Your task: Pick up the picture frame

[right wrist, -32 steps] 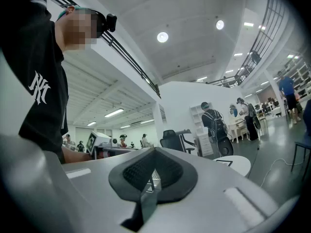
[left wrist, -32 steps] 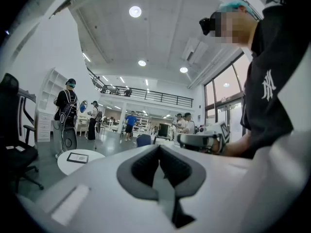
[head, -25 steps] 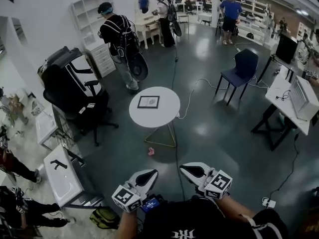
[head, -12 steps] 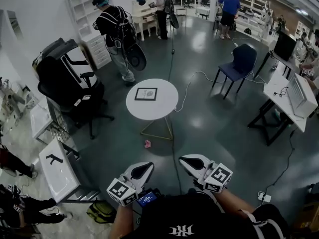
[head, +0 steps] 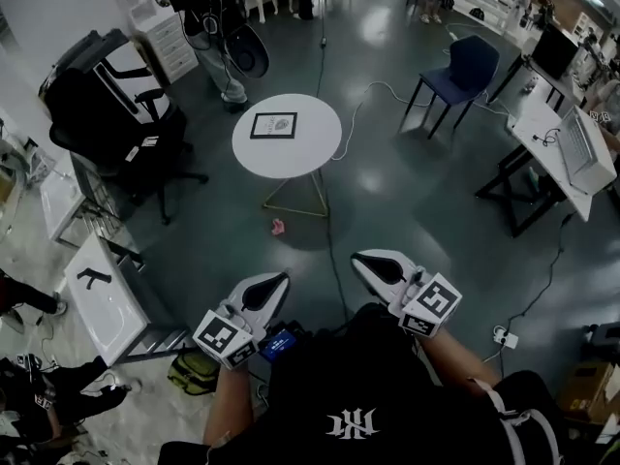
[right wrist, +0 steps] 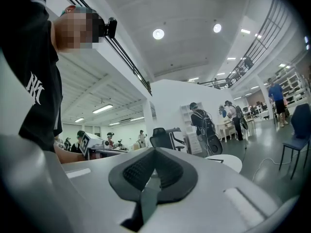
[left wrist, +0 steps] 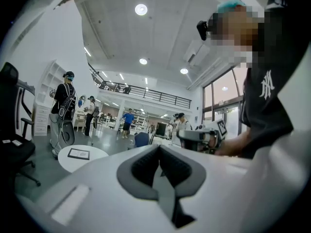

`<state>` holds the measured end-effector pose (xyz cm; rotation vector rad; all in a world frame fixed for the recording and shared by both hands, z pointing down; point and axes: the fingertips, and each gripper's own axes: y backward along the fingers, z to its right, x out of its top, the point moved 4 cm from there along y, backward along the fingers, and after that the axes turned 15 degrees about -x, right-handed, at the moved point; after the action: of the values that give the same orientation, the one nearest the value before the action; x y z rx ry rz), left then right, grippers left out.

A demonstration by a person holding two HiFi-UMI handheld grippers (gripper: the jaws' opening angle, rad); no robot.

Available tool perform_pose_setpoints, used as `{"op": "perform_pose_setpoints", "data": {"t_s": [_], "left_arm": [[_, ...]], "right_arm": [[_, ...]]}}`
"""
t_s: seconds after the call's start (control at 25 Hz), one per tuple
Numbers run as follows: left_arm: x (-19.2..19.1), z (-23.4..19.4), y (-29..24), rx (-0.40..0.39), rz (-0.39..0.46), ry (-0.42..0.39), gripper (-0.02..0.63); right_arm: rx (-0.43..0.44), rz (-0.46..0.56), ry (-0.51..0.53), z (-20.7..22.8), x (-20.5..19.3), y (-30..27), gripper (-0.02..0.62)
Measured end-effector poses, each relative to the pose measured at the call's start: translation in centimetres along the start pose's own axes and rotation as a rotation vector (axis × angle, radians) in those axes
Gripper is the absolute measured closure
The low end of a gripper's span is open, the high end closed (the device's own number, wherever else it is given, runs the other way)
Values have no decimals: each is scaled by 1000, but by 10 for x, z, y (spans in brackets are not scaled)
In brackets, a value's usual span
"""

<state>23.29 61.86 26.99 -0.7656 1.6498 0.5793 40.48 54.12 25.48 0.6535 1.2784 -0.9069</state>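
Observation:
A dark picture frame (head: 273,125) lies flat on a round white table (head: 310,148) in the upper middle of the head view. The frame (left wrist: 78,153) also shows in the left gripper view on the table (left wrist: 99,155). My left gripper (head: 274,285) is shut and empty, held level close to my body, well short of the table. My right gripper (head: 366,263) is likewise shut with nothing in it, at about the same distance. In the gripper views each gripper's (left wrist: 159,169) (right wrist: 154,174) jaws are closed. The right gripper view shows only the table's edge (right wrist: 232,162).
A black office chair (head: 107,114) stands left of the table, a blue chair (head: 467,71) to its right. A person with a backpack (head: 215,17) stands behind the table. A cable (head: 334,260) runs across the floor, a small pink object (head: 278,227) lies near the table base. Desks (head: 567,158) line the right.
The table and frame have drifted upward and slightly left in the head view, and look nearer. Both grippers have moved forward a little, still shut.

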Motion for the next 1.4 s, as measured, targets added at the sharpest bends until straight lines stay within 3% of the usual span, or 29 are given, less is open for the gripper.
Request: {"op": "perform_pose_setpoints", "data": {"t_s": [0.4,0.76,1.4], "left_arm": [[-3,-55,20,50,26,3,603],[11,-128,6,98,6,-3,603],[79,-342,-49,177,-3,-11,603]], "right_arm": [[-17,17,-18,15,-11,-50,595],[-3,38,-58,62,-9,-122,595],[36,19,-83,194,30,-322,595]]}}
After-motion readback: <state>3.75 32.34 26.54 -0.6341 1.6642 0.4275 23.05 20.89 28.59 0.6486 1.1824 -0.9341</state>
